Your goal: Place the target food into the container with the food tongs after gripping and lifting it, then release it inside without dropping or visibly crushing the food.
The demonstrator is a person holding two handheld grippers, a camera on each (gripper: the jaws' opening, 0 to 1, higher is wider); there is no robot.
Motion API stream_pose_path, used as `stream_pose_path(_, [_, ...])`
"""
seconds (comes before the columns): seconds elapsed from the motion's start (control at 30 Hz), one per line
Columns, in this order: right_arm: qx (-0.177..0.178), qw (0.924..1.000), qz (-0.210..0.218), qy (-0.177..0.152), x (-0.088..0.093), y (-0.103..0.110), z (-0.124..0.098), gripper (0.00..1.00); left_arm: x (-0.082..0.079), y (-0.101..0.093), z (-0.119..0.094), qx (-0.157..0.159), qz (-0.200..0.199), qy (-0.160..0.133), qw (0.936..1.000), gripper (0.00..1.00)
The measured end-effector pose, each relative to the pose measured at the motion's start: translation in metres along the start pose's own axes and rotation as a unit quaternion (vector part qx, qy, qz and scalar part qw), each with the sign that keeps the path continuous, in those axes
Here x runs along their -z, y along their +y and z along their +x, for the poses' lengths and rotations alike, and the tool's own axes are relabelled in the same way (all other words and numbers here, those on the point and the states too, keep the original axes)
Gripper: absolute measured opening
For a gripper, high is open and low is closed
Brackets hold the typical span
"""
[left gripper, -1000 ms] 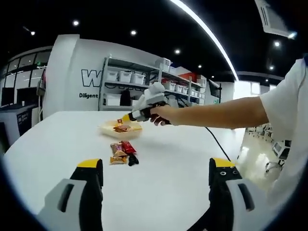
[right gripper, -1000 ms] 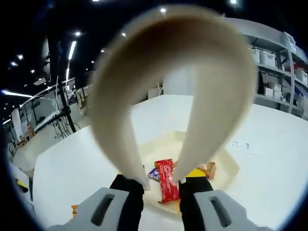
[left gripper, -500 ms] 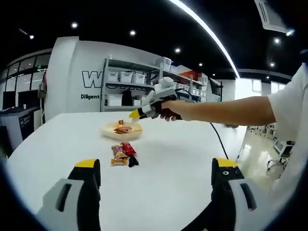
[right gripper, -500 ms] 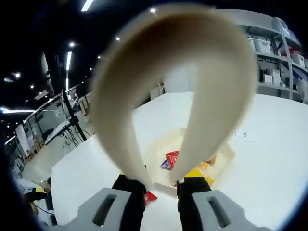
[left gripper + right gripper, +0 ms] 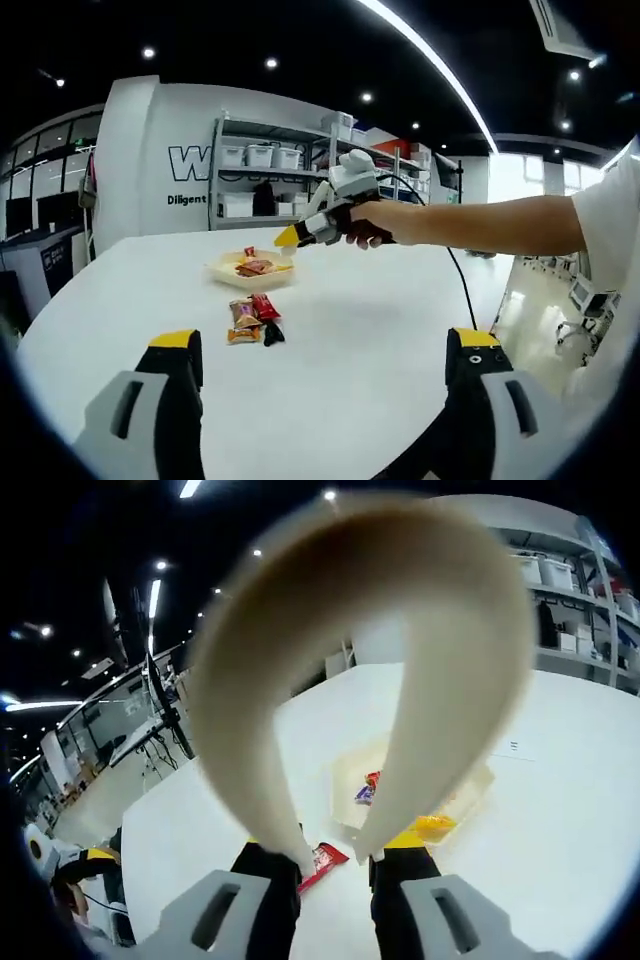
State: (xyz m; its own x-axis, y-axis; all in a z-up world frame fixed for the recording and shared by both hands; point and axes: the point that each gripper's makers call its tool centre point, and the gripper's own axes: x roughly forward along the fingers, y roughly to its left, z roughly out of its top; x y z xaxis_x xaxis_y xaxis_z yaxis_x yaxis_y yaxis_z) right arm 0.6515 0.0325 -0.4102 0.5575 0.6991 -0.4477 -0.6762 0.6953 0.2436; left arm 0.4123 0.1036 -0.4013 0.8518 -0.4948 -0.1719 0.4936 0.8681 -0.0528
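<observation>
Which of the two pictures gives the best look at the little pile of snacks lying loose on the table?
The left gripper view: the snack pile lies unobstructed on the white table. In the right gripper view the tongs block most of it; one red wrapper peeks out.

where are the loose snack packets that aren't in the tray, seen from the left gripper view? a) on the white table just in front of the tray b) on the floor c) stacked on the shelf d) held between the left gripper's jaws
a: the loose snack packets lie on the white table, just on the near side of the tray and apart from it.
</observation>
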Motion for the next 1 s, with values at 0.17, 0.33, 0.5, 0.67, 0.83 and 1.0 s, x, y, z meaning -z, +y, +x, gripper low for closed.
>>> stream_pose_path(0.17, [-0.001,1.0000,0.003,0.008,0.010,0.002,-0.002,0.19,0.001,0.000,-0.001,0.001,-0.005,-0.002,1.0000,0.99])
stream_pose_path(0.33, [-0.007,0.9998,0.003,0.018,0.019,0.010,-0.001,0.18,0.002,-0.002,0.000,0.005,-0.005,0.000,1.0000,0.99])
stream_pose_path(0.5, [-0.013,0.9996,-0.006,0.026,0.031,0.019,0.003,0.19,0.002,-0.002,0.000,0.004,-0.007,-0.002,1.0000,0.99])
stream_pose_path(0.67, [-0.017,0.9991,-0.009,0.037,0.042,0.027,0.010,0.19,0.006,-0.003,-0.001,0.003,-0.004,0.005,1.0000,0.99])
stream_pose_path(0.83, [-0.027,0.9990,0.010,0.035,0.048,0.032,0.025,0.19,0.007,-0.002,-0.001,-0.006,0.011,0.008,0.9999,0.99])
stream_pose_path(1.0, [-0.027,0.9991,0.009,0.031,0.048,0.035,0.036,0.19,0.005,-0.003,-0.001,-0.006,0.013,0.008,0.9999,0.99])
